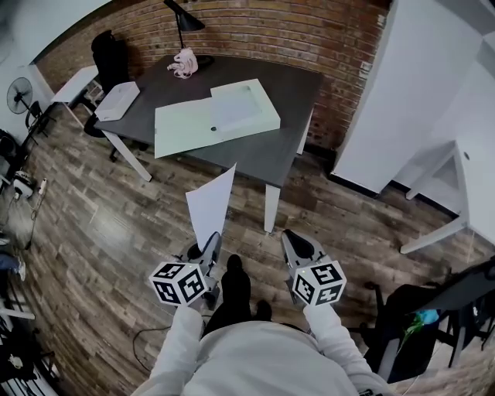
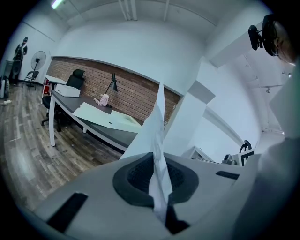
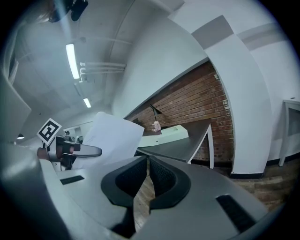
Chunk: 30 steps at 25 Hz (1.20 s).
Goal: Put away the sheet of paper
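A white sheet of paper (image 1: 210,205) stands upright above the wooden floor, pinched at its lower edge by my left gripper (image 1: 210,247). In the left gripper view the sheet (image 2: 157,126) rises edge-on from between the pads, and that gripper (image 2: 157,177) is shut on it. My right gripper (image 1: 292,246) hangs beside it, a little apart. It (image 3: 147,174) is shut with nothing between its pads. The right gripper view shows the sheet (image 3: 112,136) and the left gripper (image 3: 70,151) at the left. A pale green flat case (image 1: 216,117) lies open on the dark table (image 1: 298,85) ahead.
The table also carries a white box (image 1: 117,100), a pink object (image 1: 184,62) and a black lamp (image 1: 182,19). A brick wall runs behind it. A white table leg (image 1: 271,209) stands close in front of me. A black office chair (image 1: 108,54) is at the far left.
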{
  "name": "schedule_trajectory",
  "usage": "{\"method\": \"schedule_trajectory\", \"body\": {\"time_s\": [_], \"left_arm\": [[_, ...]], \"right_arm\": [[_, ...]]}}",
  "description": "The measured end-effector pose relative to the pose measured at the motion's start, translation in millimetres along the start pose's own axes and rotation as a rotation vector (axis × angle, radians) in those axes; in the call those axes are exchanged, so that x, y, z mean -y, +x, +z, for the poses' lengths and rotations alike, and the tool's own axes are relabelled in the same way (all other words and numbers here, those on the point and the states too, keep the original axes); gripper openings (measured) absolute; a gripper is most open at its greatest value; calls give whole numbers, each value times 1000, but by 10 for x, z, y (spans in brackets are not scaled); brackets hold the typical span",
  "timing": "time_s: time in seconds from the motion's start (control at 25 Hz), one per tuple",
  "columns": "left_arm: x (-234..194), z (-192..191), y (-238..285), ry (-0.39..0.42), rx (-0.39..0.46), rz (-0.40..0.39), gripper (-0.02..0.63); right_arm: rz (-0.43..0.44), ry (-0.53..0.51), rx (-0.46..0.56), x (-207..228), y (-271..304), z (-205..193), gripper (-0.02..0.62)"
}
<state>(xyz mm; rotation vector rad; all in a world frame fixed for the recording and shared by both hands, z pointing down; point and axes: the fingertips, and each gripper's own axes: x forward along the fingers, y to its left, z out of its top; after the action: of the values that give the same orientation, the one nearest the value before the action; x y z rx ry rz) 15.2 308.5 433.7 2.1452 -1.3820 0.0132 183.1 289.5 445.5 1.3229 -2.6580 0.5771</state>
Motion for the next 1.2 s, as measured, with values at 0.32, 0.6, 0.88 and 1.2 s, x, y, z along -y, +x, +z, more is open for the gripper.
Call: {"method": "schedule_trajectory", "body": {"time_s": [0.32,0.6,0.88,1.2], "left_arm": [[-349,238,395,-18,-17,-13,17],[-820,604,788,-34,-20,-47,17],[-1287,1092,1158,-24,-34,-97,17],[-1758,1547,1456,-32,-31,-155,17]], "right_arm": [[-10,3,-17,162,553,174,29],[-15,11,-7,240,1278,439,29],[-61,14,0,336,2031,731,29],[-101,11,-5,351,2700,911,29]]}}
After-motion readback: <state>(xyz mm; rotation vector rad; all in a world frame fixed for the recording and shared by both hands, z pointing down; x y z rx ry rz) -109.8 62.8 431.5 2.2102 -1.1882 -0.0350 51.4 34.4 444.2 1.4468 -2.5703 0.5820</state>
